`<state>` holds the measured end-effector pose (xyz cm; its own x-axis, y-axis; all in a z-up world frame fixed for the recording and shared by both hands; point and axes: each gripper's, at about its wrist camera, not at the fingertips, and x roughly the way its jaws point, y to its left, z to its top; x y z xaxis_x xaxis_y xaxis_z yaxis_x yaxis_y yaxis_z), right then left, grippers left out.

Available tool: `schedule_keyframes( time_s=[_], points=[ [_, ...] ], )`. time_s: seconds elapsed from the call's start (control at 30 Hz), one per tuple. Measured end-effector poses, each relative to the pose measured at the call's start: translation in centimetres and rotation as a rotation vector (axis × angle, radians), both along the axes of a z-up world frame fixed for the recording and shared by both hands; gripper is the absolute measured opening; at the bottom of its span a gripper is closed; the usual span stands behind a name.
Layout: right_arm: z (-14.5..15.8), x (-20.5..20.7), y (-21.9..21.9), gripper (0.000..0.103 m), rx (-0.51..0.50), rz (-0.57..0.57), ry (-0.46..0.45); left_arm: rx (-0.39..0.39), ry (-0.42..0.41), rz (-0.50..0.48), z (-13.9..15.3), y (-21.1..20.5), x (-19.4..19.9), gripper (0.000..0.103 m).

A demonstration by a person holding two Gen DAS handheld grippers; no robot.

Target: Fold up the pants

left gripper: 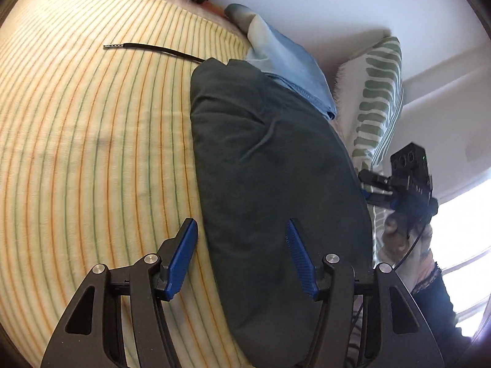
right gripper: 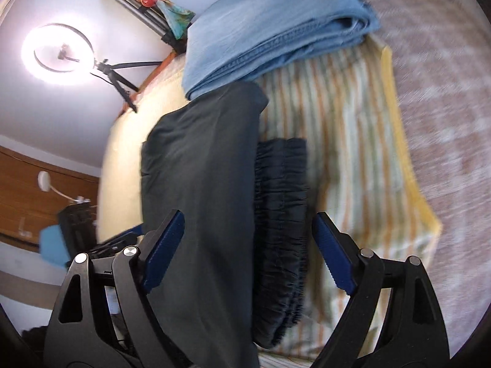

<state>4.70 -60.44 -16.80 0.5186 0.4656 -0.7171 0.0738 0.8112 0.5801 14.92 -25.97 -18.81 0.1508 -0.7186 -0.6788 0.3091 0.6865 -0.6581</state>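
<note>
The dark green pants [left gripper: 270,165] lie folded in a long strip on the striped bedsheet [left gripper: 92,141]. A black drawstring [left gripper: 153,49] trails from their far end. My left gripper [left gripper: 242,239] is open, its blue pads over the near left edge of the pants. In the right wrist view the pants [right gripper: 202,184] show with their gathered elastic waistband [right gripper: 280,214] on the right. My right gripper [right gripper: 248,239] is open, hovering above the pants and waistband. The right gripper also shows in the left wrist view [left gripper: 373,185], beside the right edge of the pants; its jaw state is unclear there.
Folded light blue jeans [right gripper: 270,27] lie at the far end of the pants. A green-patterned white pillow [left gripper: 377,98] stands by the wall. A ring light on a tripod [right gripper: 58,53] and a wooden bed edge [right gripper: 153,70] are behind. A pinkish blanket [right gripper: 445,107] lies right.
</note>
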Motion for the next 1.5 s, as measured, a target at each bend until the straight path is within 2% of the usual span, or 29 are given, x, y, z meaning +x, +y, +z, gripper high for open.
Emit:
schedule_keyframes(
  time_s=[0.13,0.27,0.3,0.33,0.4,0.47,0.53,0.6,0.67,0.7,0.73,0.8,0.87,0.93,0.97,1.0,1.03,1.13,1.27,1.5],
  points=[
    [-0.9,0.7,0.9,0.088,-0.039,0.033,0.023,0.015,-0.03,-0.003,0.2,-0.6,0.4,0.059],
    [-0.9,0.7,1.6,0.089,-0.077,0.05,0.005,0.026,-0.054,-0.002,0.3,-1.5,0.9,0.059],
    [-0.8,0.6,1.7,0.086,-0.093,0.053,-0.001,0.026,-0.056,0.0,0.3,-1.5,0.9,0.058],
    [-0.6,0.7,2.2,0.075,-0.116,0.064,-0.008,0.027,-0.06,0.001,0.4,-1.7,1.0,0.056],
    [-0.1,0.6,2.7,0.063,-0.159,0.081,-0.027,0.037,-0.072,0.003,0.5,-2.2,1.1,0.056],
    [0.3,0.3,2.5,0.053,-0.176,0.086,-0.045,0.057,-0.09,0.007,0.5,-2.3,1.0,0.044],
    [0.5,0.1,2.1,0.046,-0.167,0.085,-0.054,0.081,-0.106,0.006,0.5,-2.4,1.0,0.04],
    [0.4,-0.2,1.7,0.046,-0.155,0.089,-0.058,0.075,-0.108,0.007,0.4,-2.4,1.0,0.04],
    [-0.1,0.0,1.2,0.051,-0.113,0.071,-0.037,0.07,-0.103,0.019,0.3,-2.4,1.2,0.04],
    [-0.5,0.2,1.0,0.059,-0.078,0.072,-0.026,0.066,-0.097,0.026,0.2,-2.4,1.3,0.041],
    [-0.8,0.3,0.8,0.065,-0.052,0.068,-0.028,0.055,-0.088,0.031,0.2,-2.3,1.4,0.046],
    [-0.9,0.4,1.2,0.066,-0.056,0.061,-0.049,0.026,-0.067,0.043,0.1,-2.4,1.7,0.052],
    [-0.5,0.4,2.3,0.061,-0.128,0.071,-0.069,0.017,-0.061,0.052,0.1,-2.5,1.7,0.053],
    [0.3,0.2,3.1,0.041,-0.191,0.078,-0.093,0.022,-0.076,0.054,0.3,-2.6,1.7,0.052],
    [0.8,0.0,3.1,0.035,-0.196,0.075,-0.105,0.036,-0.091,0.061,0.3,-2.8,1.6,0.043],
    [1.2,-0.2,3.1,0.021,-0.192,0.071,-0.116,0.044,-0.101,0.063,0.5,-3.0,1.5,0.03],
    [1.7,-0.4,3.3,0.018,-0.187,0.072,-0.127,0.045,-0.104,0.055,0.5,-3.2,1.5,0.012],
    [2.2,-0.6,4.7,0.017,-0.261,0.114,-0.14,0.058,-0.141,0.037,0.9,-4.1,1.1,0.011],
    [2.3,-0.4,4.9,0.017,-0.288,0.099,-0.138,0.068,-0.184,0.023,1.4,-4.5,0.7,0.008],
    [4.9,-2.2,6.8,0.015,-0.388,0.096,-0.227,0.033,-0.254,0.018,3.8,-3.8,0.6,0.005]
  ],
)
